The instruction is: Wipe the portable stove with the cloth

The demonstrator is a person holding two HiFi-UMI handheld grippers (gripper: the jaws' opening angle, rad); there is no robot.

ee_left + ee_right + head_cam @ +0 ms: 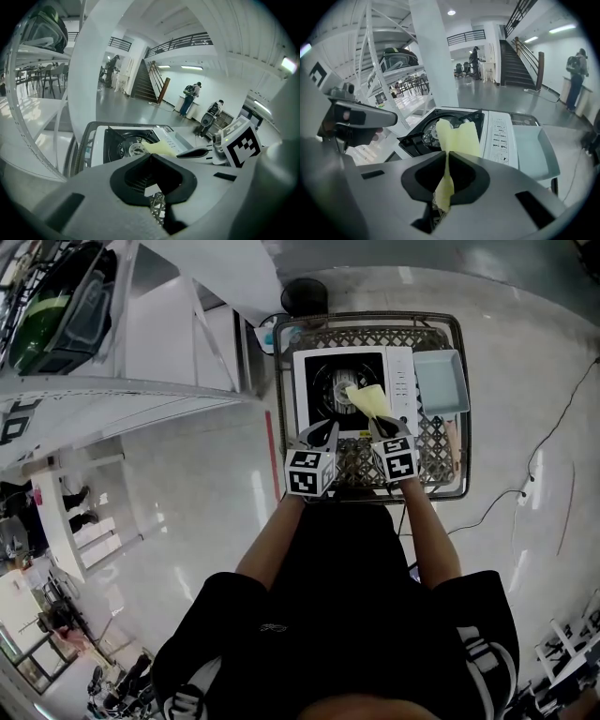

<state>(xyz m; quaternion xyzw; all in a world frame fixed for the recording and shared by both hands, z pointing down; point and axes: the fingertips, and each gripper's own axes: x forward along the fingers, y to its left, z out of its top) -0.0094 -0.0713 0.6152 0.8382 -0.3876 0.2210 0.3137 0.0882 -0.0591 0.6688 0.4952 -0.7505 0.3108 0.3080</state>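
The portable stove (401, 381) is white with a black burner well and lies on a wire basket top (450, 474). My right gripper (382, 427) is shut on a yellow cloth (368, 401), which hangs over the burner's front right part. In the right gripper view the cloth (459, 136) runs up from between the jaws of that gripper (448, 152) in front of the stove (501, 131). My left gripper (322, 435) hovers at the stove's front edge, left of the cloth. Seen in its own view, the left gripper (151, 155) has its jaw tips together and holds nothing, with the stove (126, 145) ahead.
A pale blue tray (441, 381) sits right of the stove on the basket. White shelving (141, 390) stands close on the left. A black round bin (305, 296) is beyond the basket. A cable (544, 446) trails on the floor at right. People stand far off by the stairs (190, 98).
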